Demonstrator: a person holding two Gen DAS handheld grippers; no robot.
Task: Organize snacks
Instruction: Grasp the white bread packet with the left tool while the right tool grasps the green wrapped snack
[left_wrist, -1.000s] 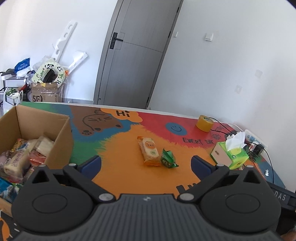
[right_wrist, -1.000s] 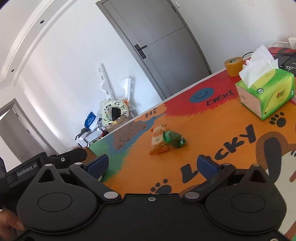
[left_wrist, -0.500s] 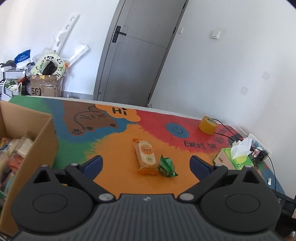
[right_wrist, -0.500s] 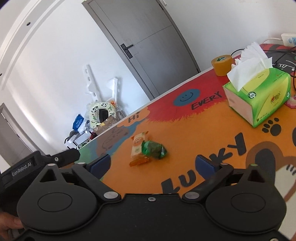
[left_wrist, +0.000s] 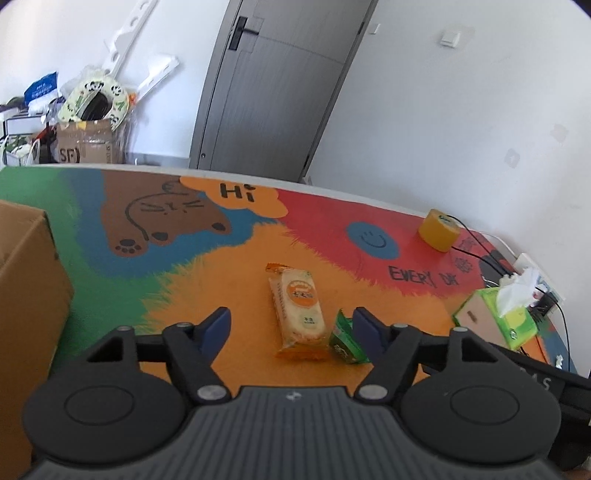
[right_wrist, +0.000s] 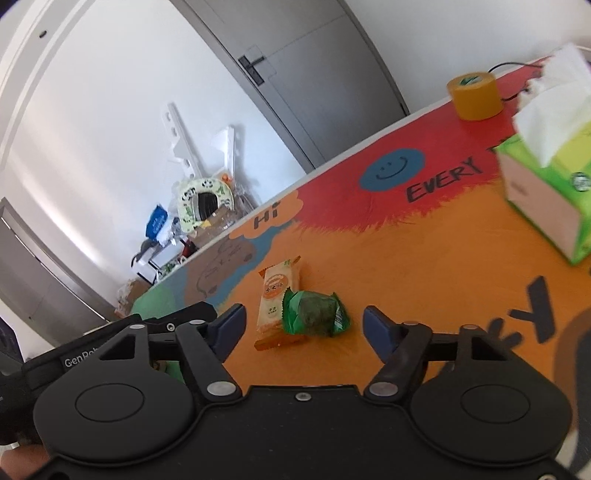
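Observation:
An orange cracker packet (left_wrist: 298, 305) lies on the colourful table mat, with a small green wrapped snack (left_wrist: 345, 342) touching its right end. Both also show in the right wrist view, the packet (right_wrist: 277, 295) behind the green snack (right_wrist: 314, 314). My left gripper (left_wrist: 291, 325) is open and empty, its fingers either side of the two snacks, just short of them. My right gripper (right_wrist: 303, 325) is open and empty, close in front of the green snack. A cardboard box (left_wrist: 26, 295) stands at the left; its contents are out of view.
A green tissue box (left_wrist: 498, 317) stands at the right, also in the right wrist view (right_wrist: 550, 199). A yellow tape roll (left_wrist: 439, 229) and black cables (left_wrist: 480, 254) lie at the far right. The left gripper's body (right_wrist: 110, 339) shows at the left of the right wrist view.
Both grippers have moved forward and closer to the two snacks, which now sit between the fingers. The cardboard box has slid to the left edge of the left wrist view.

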